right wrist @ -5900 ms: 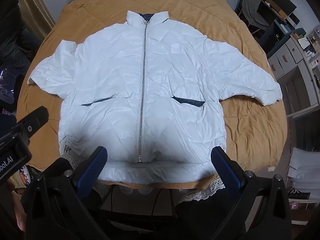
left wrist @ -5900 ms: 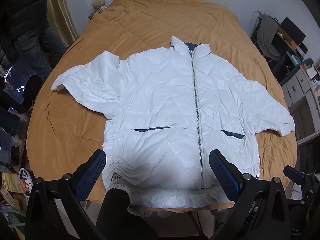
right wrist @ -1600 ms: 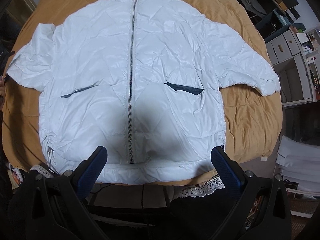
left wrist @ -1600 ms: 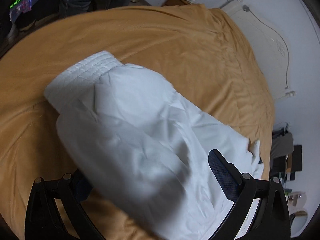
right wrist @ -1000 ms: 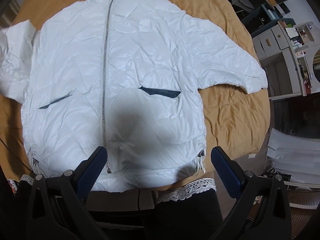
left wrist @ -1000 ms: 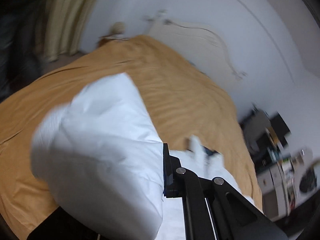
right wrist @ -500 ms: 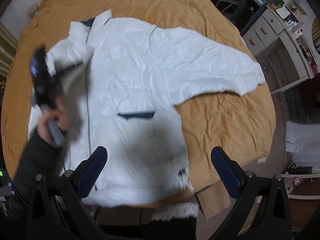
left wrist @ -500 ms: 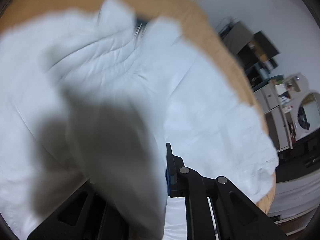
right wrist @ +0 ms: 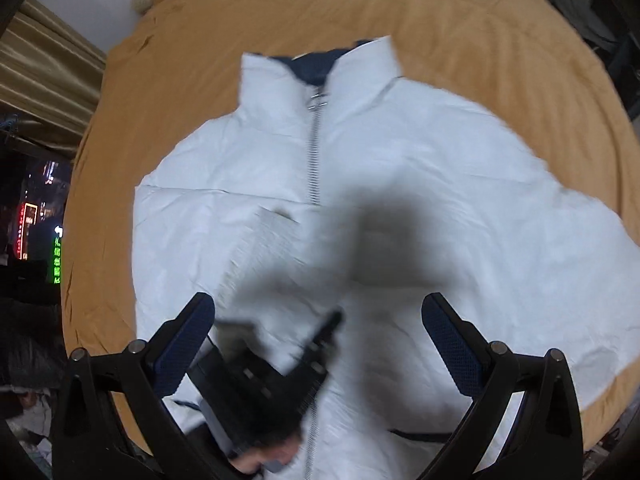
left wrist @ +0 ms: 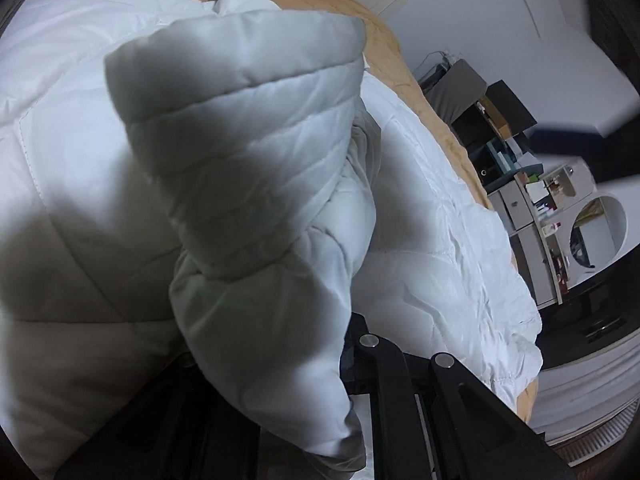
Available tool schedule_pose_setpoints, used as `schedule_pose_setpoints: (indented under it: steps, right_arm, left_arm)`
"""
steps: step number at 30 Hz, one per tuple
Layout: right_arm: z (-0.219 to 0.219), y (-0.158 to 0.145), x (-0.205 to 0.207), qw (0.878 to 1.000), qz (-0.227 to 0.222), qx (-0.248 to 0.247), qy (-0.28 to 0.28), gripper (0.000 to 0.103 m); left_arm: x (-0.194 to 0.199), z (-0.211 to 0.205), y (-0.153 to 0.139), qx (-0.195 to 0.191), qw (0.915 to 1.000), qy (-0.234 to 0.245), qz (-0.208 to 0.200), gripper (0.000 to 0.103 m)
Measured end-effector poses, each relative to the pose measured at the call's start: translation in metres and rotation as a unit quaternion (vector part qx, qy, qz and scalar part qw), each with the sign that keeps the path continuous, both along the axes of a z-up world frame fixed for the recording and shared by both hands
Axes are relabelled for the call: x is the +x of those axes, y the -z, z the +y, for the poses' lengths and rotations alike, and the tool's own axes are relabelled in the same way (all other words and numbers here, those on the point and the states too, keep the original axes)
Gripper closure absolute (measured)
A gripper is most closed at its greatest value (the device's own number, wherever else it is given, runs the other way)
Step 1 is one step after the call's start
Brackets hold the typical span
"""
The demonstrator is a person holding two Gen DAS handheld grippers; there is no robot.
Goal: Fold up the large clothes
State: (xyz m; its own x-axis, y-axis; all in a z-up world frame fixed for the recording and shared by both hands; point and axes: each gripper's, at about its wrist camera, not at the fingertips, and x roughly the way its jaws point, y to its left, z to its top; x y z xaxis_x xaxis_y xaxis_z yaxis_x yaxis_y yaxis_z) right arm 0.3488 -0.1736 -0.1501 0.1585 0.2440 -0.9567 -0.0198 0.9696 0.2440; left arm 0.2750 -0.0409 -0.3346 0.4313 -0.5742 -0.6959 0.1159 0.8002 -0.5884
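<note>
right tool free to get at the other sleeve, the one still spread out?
Probably yes. The right tool is open with nothing between its jaws, and the spread sleeve lies flat and uncovered on the bed. The left tool, gripping the folded sleeve, sits off to the other side.

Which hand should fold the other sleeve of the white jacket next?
Probably the right. The right gripper has open, empty jaws above the white jacket on the bed. The left gripper is shut on the folded-over sleeve, so it is busy.
</note>
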Motion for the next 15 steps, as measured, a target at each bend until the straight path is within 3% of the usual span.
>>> schedule_pose_setpoints:
  steps: [3, 5, 7, 8, 9, 12, 15]
  right_arm:
    - [0.038, 0.026, 0.022, 0.999, 0.021, -0.022, -0.031, 0.007]
    - [0.054, 0.047, 0.03, 0.997, 0.053, -0.027, -0.046, 0.019]
    - [0.063, 0.067, 0.033, 0.994, 0.094, -0.021, -0.057, 0.061]
    - [0.065, 0.075, 0.033, 0.991, 0.111, -0.03, -0.063, 0.072]
    - [0.064, 0.08, 0.032, 0.99, 0.122, -0.036, -0.062, 0.09]
    - [0.04, 0.075, 0.029, 0.992, 0.114, -0.025, -0.044, 0.095]
    - [-0.005, 0.06, 0.027, 0.996, 0.08, -0.038, -0.007, 0.097]
  left_arm:
    - [-0.007, 0.0, -0.007, 0.0, 1.0, 0.006, 0.001, 0.092]
    - [-0.008, -0.002, -0.007, 0.005, 0.9999, 0.014, -0.003, 0.092]
    - [-0.012, -0.003, -0.011, 0.007, 0.9998, 0.016, -0.003, 0.092]
    - [-0.012, -0.004, -0.011, 0.006, 0.9998, 0.018, -0.001, 0.092]
    - [-0.013, -0.007, -0.012, 0.005, 0.9997, 0.024, 0.004, 0.092]
    - [-0.013, -0.003, -0.023, 0.007, 0.9986, 0.043, 0.031, 0.092]
    - [-0.027, 0.01, -0.052, 0.006, 0.9987, 0.041, 0.028, 0.089]
